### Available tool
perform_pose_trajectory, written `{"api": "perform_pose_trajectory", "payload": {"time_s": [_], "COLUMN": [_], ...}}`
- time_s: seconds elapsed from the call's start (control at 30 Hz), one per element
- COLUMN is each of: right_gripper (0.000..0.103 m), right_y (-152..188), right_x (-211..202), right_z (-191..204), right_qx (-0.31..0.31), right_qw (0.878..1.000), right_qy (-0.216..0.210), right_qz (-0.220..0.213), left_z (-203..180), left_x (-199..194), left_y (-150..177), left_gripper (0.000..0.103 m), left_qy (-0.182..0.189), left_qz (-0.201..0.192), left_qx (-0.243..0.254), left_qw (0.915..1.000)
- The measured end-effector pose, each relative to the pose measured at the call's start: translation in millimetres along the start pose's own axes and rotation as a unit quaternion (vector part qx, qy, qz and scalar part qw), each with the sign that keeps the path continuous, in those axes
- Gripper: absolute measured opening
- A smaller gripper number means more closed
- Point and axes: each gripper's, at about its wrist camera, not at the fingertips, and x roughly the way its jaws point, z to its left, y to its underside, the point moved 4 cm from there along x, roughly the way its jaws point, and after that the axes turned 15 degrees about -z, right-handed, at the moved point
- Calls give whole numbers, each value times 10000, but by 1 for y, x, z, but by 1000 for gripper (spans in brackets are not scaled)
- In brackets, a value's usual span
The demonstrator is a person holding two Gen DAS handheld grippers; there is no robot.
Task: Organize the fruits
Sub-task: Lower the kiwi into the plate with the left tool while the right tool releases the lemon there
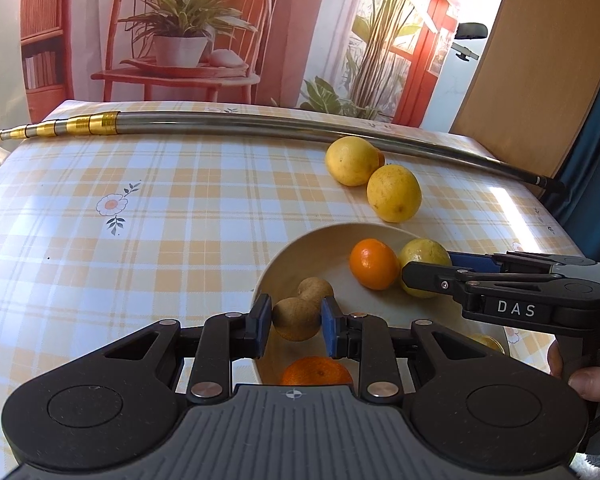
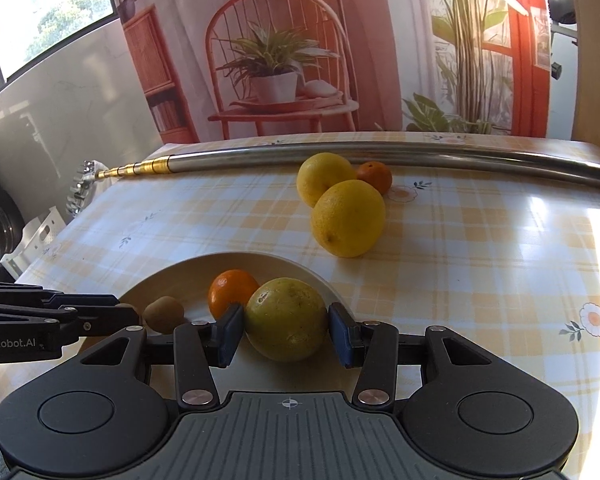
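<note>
**Both grippers at the bowl; loose fruit lies beyond**

Nearest, the left gripper point(image 1: 294, 320) straddles a kiwi point(image 1: 294, 319) and the right gripper point(image 2: 286, 330) a yellow-green fruit point(image 2: 286, 319), both inside the bowl point(image 2: 172, 274). Whether the pads clamp, I cannot tell. Farther, right of the bowl's centre, two lemons point(image 2: 348, 218) and a small orange point(image 2: 375, 176) wait on the table, nearer the right gripper.

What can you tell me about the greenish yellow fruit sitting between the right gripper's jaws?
The greenish yellow fruit is round, dull-skinned and mottled with brown specks and a small scar. It sits in the cream bowl near its right rim, beside the orange mandarin. The right gripper has one blue-padded jaw on each side of it; whether both pads touch is unclear.
</note>
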Motion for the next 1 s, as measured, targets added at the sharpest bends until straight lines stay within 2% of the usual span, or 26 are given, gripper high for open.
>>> {"api": "perform_pose_trajectory", "payload": {"time_s": [0.43, 1.0], "right_gripper": [43, 43], "right_y": [-6, -11], "right_x": [20, 16], "right_z": [36, 36], "right_qx": [-631, -641], "right_qw": [9970, 9973], "right_qy": [-362, -234], "right_qz": [250, 278], "left_z": [1, 3], "left_x": [8, -3], "left_y": [4, 4], "left_gripper": [28, 29], "left_qy": [79, 25], "left_qz": [46, -124], "left_qx": [52, -77], "left_qw": [9999, 9999]}}
